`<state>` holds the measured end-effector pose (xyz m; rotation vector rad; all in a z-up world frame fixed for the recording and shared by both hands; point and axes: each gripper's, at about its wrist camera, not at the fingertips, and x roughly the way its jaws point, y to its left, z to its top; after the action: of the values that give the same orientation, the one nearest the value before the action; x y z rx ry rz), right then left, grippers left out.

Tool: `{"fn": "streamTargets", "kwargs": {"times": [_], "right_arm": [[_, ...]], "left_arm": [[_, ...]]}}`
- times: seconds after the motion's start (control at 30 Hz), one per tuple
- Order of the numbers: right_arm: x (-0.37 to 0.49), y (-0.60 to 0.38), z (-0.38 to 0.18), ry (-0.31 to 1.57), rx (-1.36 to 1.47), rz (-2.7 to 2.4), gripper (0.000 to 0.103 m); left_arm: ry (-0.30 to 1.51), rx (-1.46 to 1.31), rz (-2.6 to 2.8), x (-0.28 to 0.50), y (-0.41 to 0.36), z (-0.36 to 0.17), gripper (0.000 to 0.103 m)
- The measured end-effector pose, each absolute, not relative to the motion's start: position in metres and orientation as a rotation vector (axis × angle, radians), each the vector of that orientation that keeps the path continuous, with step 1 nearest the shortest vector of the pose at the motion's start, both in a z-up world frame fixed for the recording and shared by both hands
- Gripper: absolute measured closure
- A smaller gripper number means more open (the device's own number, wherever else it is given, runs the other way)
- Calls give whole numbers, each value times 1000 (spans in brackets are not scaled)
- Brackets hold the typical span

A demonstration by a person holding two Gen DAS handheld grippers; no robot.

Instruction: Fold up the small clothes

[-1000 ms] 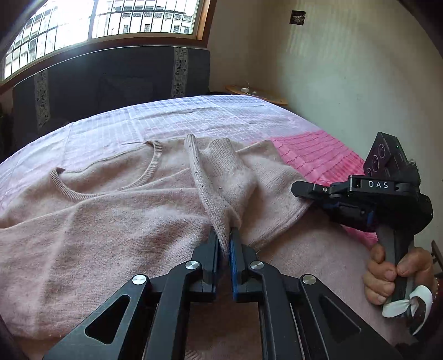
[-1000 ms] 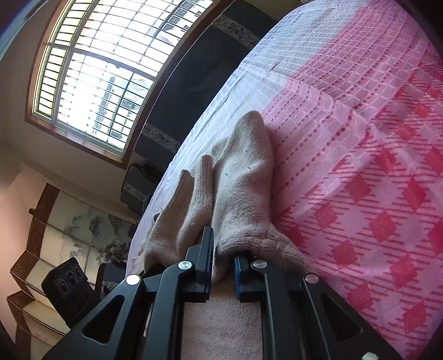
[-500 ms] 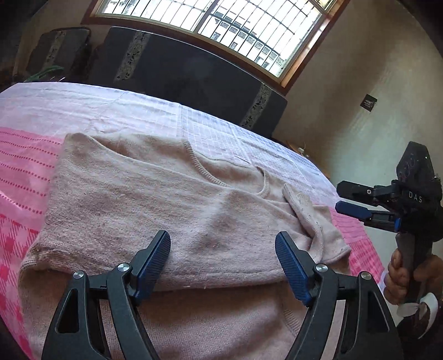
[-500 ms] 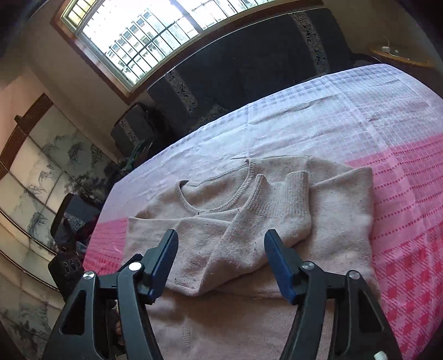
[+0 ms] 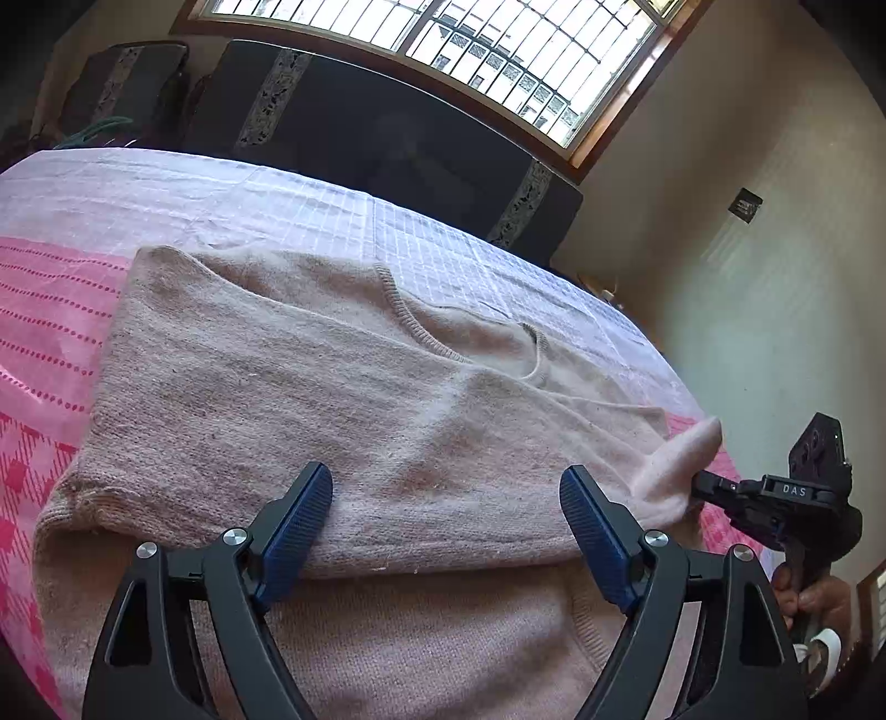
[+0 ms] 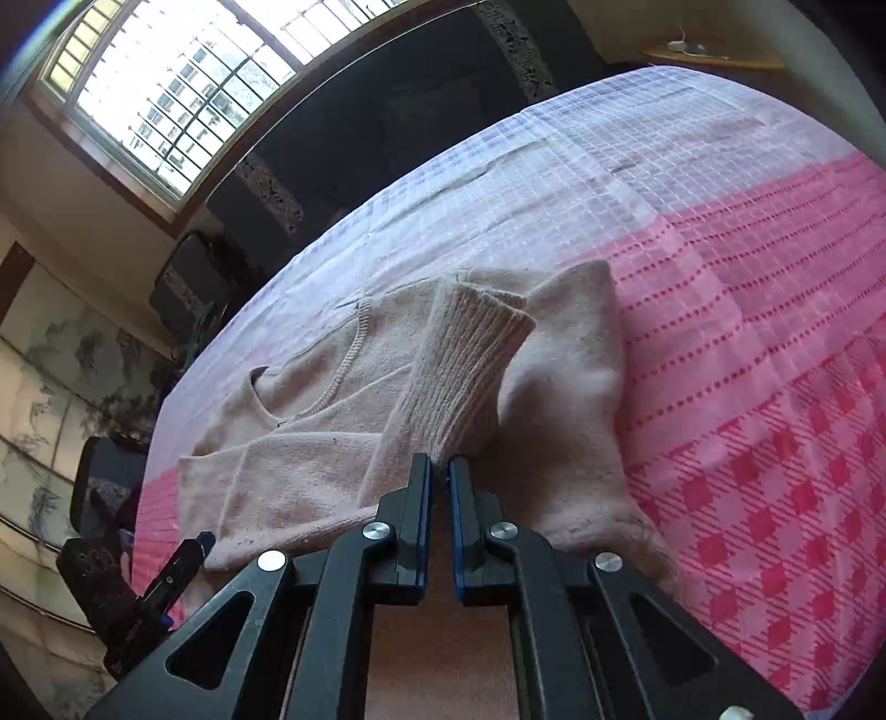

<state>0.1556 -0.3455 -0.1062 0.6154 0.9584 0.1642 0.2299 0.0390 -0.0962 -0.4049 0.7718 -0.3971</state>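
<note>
A beige-pink knitted sweater (image 5: 310,387) lies flat on the bed, neckline toward the far side, its left sleeve folded across the body. My left gripper (image 5: 446,493) hovers over the folded lower edge; its jaws are opening and stand wide, the fabric below them and the pads not pressing it. In the right wrist view my right gripper (image 6: 440,465) is shut on the sweater's other sleeve (image 6: 459,376), whose ribbed cuff stands lifted above the body. From the left wrist view that right gripper (image 5: 698,487) pinches the raised sleeve (image 5: 675,459) at the sweater's right side.
The bed cover (image 6: 775,332) is pink check near me and pale lilac farther off. A dark sofa (image 5: 387,127) stands behind the bed under a barred window. A small wooden table (image 6: 709,52) is at the far corner. A painted screen (image 6: 44,387) is on the left.
My left gripper let go of the sleeve, opened wide and moved left along the sweater's lower edge. My right gripper opened, then shut on the other sleeve and lifted it.
</note>
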Motion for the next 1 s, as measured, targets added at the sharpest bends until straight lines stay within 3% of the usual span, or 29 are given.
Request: {"fn": "streamTargets", "kwargs": {"times": [0.23, 0.33, 0.6, 0.83, 0.87, 0.9, 0.93, 1.0], "right_arm": [[142, -380, -119, 828, 904, 304, 86], [152, -378, -115, 830, 906, 309, 46], [169, -391, -91, 818, 709, 184, 46], [189, -386, -105, 993, 692, 315, 47], [192, -381, -104, 995, 666, 323, 49], [195, -377, -103, 1001, 630, 317, 58], [199, -371, -103, 1011, 593, 312, 76], [207, -366, -104, 1027, 556, 312, 91]], "left_arm": [[772, -408, -396, 228, 39, -96, 16], [775, -404, -395, 228, 39, -96, 15], [776, -404, -394, 226, 38, -96, 14], [781, -394, -396, 228, 35, -95, 12], [782, -395, -397, 228, 35, -95, 12], [782, -397, -398, 228, 35, -95, 12], [782, -399, -399, 228, 36, -95, 12], [781, -401, -400, 229, 36, -95, 12]]}}
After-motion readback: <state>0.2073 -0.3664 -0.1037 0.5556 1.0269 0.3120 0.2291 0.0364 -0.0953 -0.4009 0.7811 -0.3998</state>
